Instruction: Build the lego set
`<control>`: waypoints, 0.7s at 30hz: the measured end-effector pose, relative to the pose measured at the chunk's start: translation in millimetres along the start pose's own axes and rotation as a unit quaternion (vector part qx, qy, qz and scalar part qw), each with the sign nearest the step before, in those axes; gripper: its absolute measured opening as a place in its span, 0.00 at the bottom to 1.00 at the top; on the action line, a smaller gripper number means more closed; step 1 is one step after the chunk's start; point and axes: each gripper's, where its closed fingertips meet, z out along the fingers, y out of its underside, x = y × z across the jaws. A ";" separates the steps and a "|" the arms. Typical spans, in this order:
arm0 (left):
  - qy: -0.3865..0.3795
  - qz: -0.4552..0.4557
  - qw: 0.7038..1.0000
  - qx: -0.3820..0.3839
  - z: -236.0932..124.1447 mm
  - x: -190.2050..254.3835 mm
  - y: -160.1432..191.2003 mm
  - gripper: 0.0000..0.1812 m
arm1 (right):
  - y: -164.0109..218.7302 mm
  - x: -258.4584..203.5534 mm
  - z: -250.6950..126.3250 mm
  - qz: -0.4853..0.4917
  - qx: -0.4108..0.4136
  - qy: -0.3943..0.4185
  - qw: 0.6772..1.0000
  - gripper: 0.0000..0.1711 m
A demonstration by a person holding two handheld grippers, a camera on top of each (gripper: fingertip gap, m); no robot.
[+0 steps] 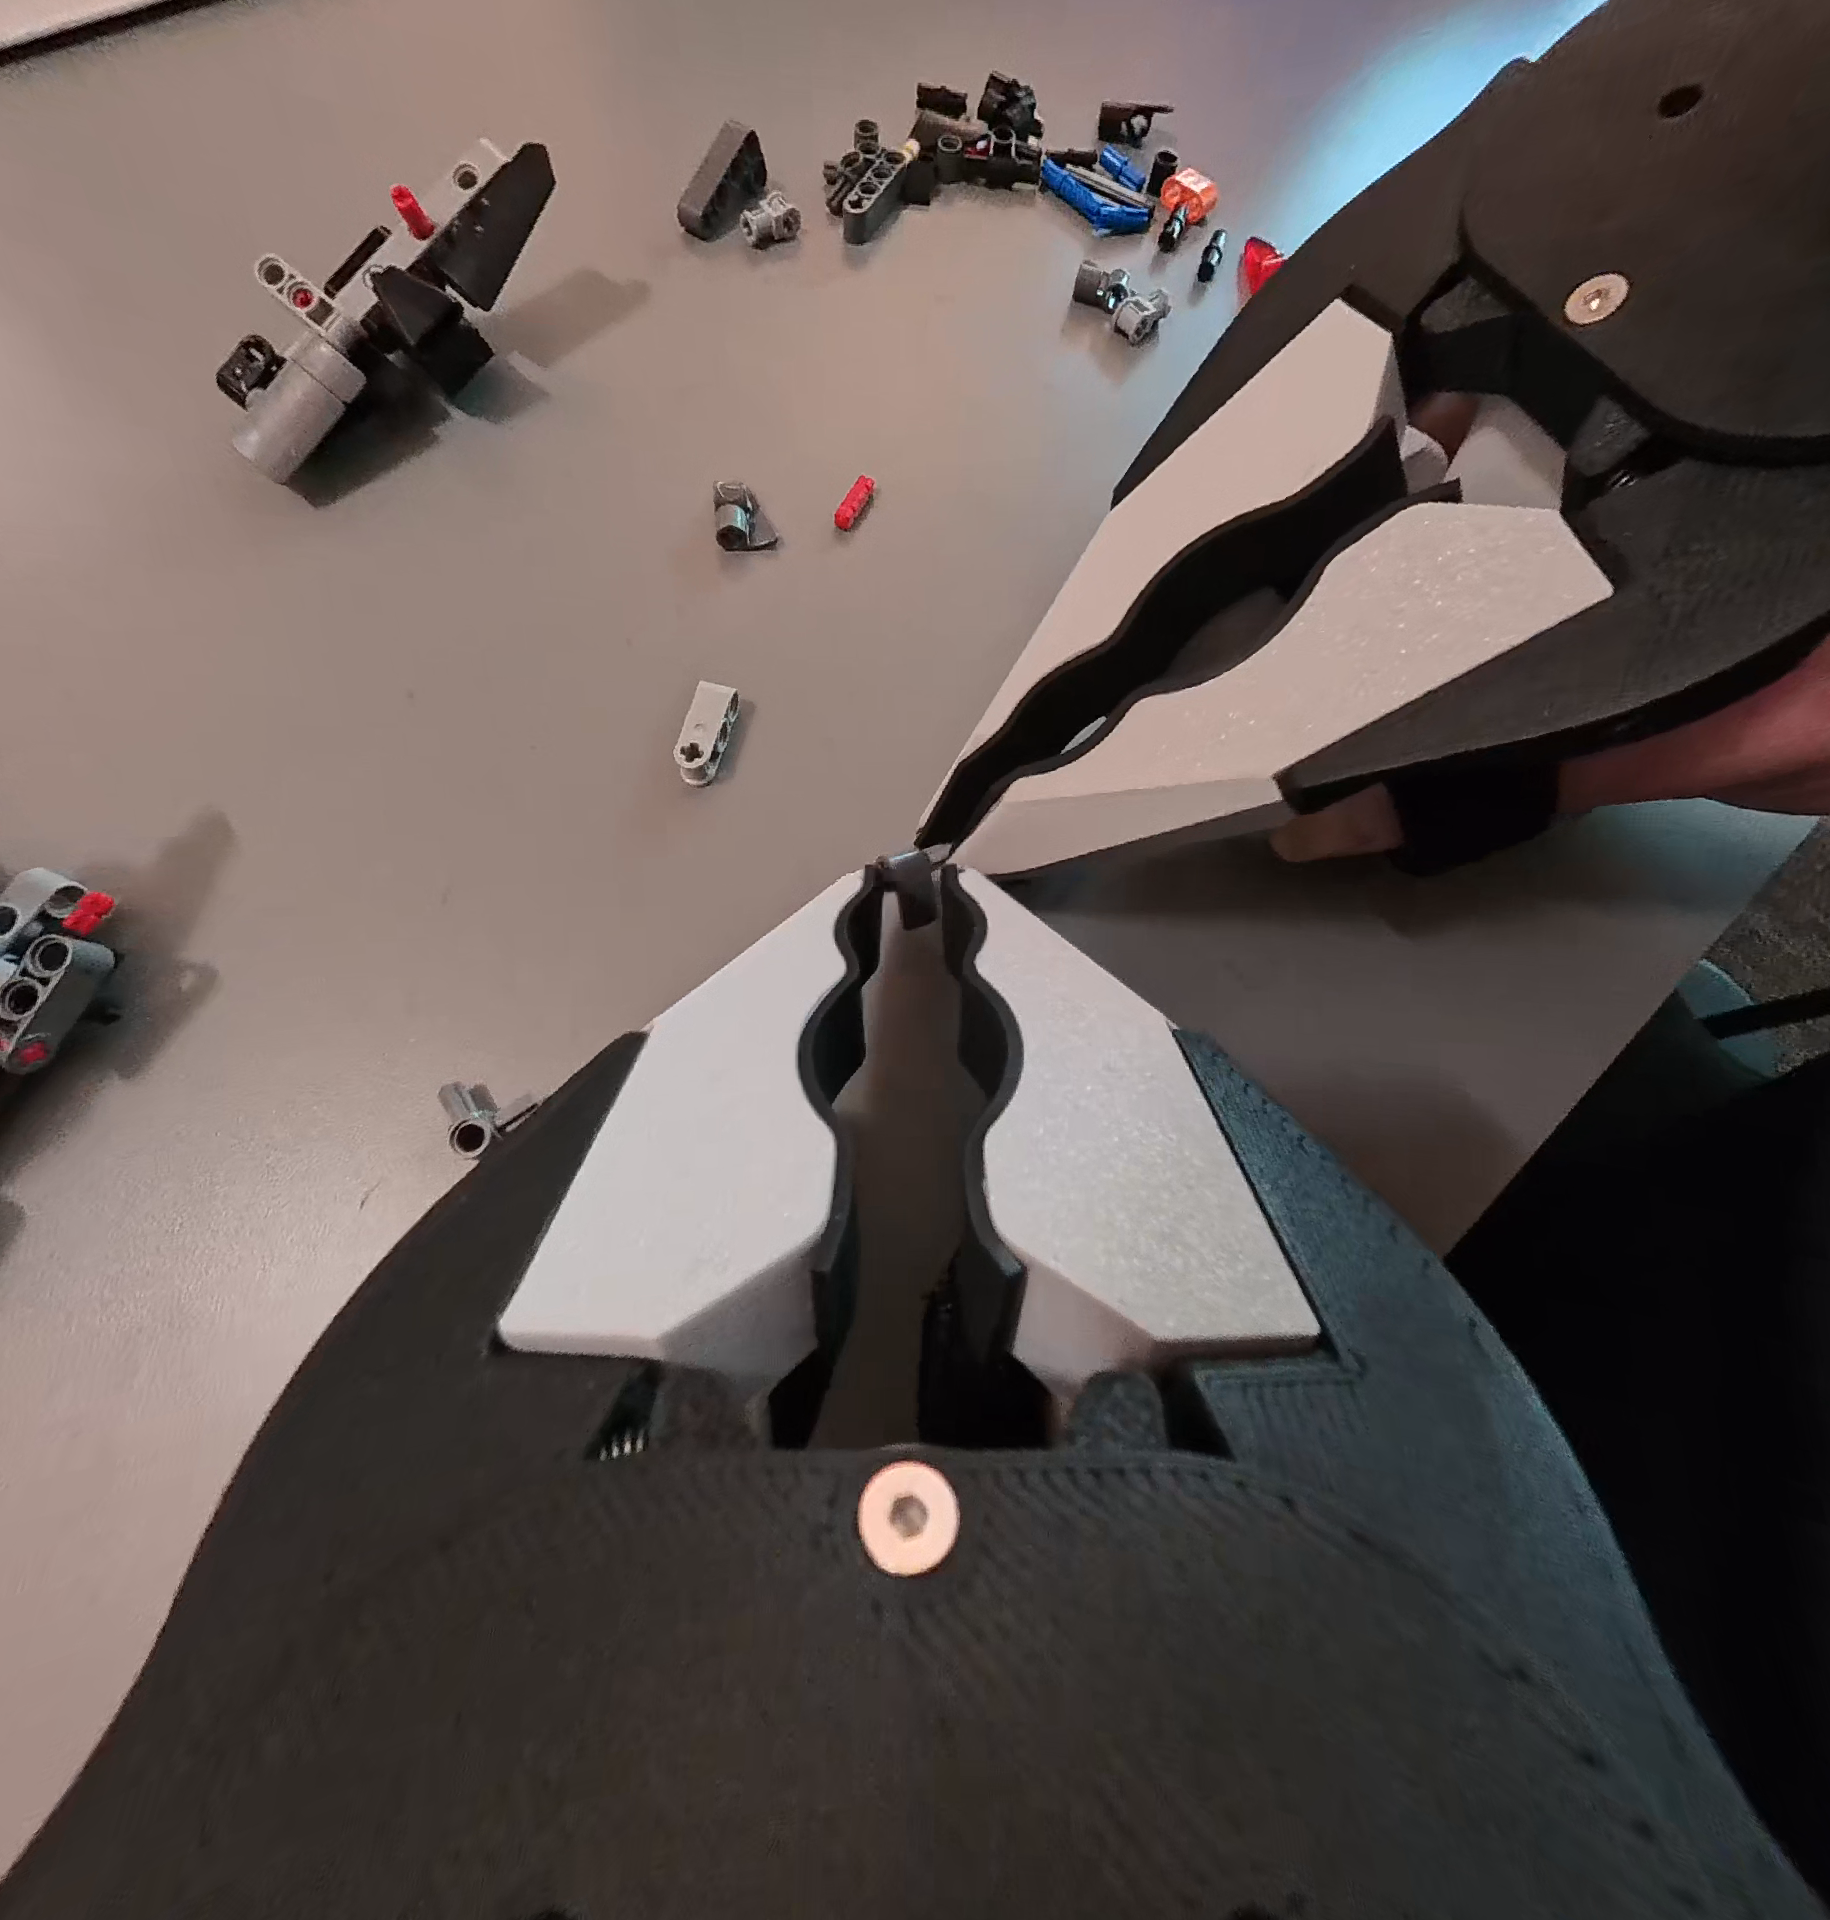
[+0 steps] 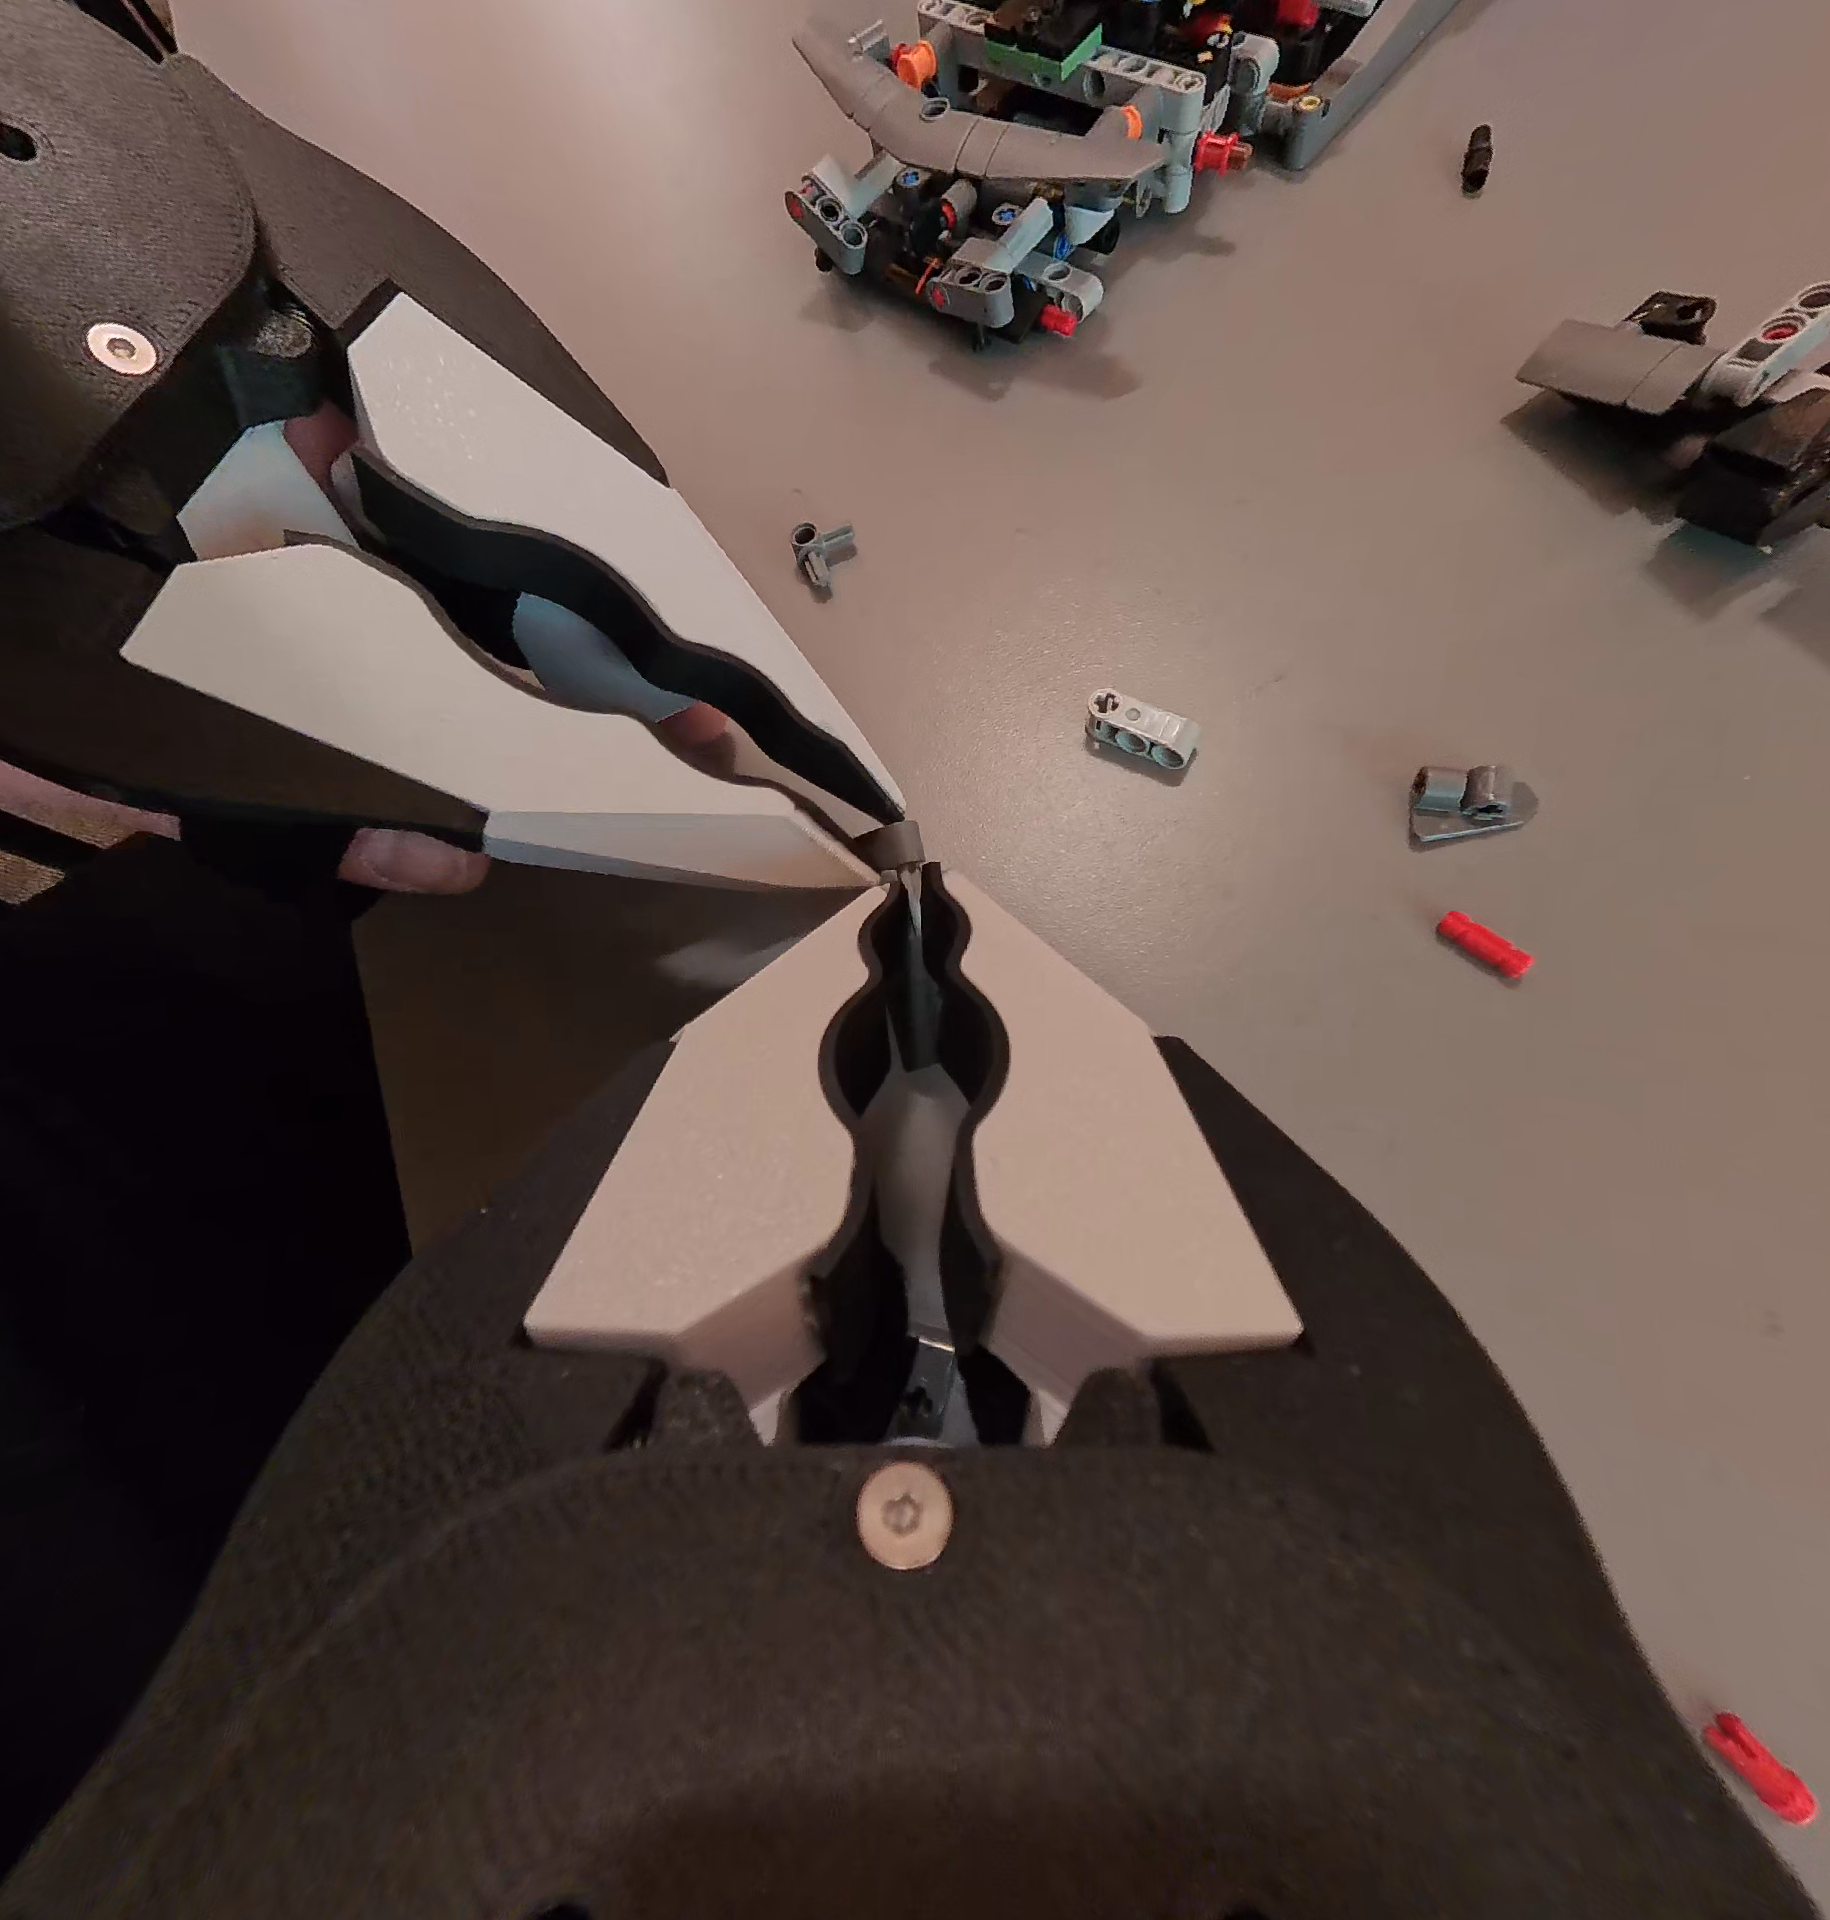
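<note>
Your left tool [image 1: 909,871] pinches a small dark grey connector piece [image 1: 911,883] at its very tips, jaws nearly closed on it, above the near edge of the table [image 1: 475,644]. Your right tool [image 2: 906,883] meets it tip to tip; between its nearly closed jaws lies a slim black pin [image 2: 913,1003], its pale end pointing at the grey connector piece [image 2: 895,840]. Whether the pin has entered the connector, you cannot tell.

Around this, on the table:
- light grey three-hole beam [image 1: 705,730] just ahead of the tools, lying flat
- small dark grey bracket [image 1: 739,516] and short red peg [image 1: 854,503] side by side farther off, apart from each other
- grey pin connector [image 1: 471,1117] beside your left tool's left flank
- black-and-grey subassembly [image 1: 371,301] with wedge panels, far left in the left wrist view
- heap of loose parts [image 1: 1004,156], black, blue and orange, at the far side
- large grey chassis build [image 2: 1046,156] at the top of the right wrist view
- second red peg [image 2: 1758,1766] at the lower right of the right wrist view
</note>
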 end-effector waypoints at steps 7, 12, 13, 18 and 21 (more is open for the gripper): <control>-0.005 -0.006 1.000 -0.017 3.3 -1.8 3.8 0.04 | -1.9 0.0 -1.6 -0.002 0.008 0.002 1.000 0.00; -0.011 -0.003 1.000 -0.020 4.0 -2.8 4.4 0.03 | -0.7 1.3 -0.5 -0.005 0.003 0.010 1.000 0.00; -0.013 -0.003 1.000 -0.021 4.0 -3.1 4.6 0.03 | -0.2 1.4 -0.2 -0.007 0.002 0.013 1.000 0.00; -0.015 0.003 1.000 -0.020 3.5 -2.5 4.5 0.01 | 0.1 3.5 -0.2 -0.002 0.001 0.016 1.000 0.00; -0.015 0.009 1.000 -0.025 4.4 -2.9 5.6 0.01 | 0.7 3.1 0.3 -0.005 -0.002 0.016 1.000 0.00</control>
